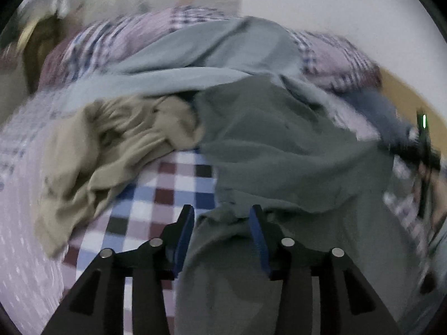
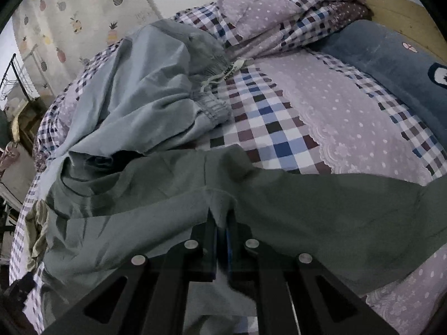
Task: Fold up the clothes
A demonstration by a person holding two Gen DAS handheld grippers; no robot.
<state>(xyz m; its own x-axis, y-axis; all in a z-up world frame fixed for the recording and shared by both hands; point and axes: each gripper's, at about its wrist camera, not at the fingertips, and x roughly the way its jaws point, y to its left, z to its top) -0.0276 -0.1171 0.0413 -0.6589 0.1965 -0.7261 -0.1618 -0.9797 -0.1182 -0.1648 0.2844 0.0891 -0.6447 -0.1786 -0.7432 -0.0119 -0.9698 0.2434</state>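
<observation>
A bed fills both views, its checked and dotted bedspread [image 2: 279, 128] serving as the folding surface. Nearest, the right gripper [image 2: 222, 223] has its jaws pressed together on an edge of the dark grey-green garment [image 2: 307, 209], which spreads across the bed. The left gripper [image 1: 222, 220] stands with its jaws apart and a fold of the same garment [image 1: 279, 145] between them, not yet pinched. To fold well, I judge the left should close on that fold before either hand lifts, so that both keep the cloth taut and the edges level. Just beyond lie a crumpled beige garment [image 1: 111, 145] and pale blue trousers [image 2: 145, 83]; keep the fold clear of them. Farthest sits a blue pillow [image 2: 391, 64].
</observation>
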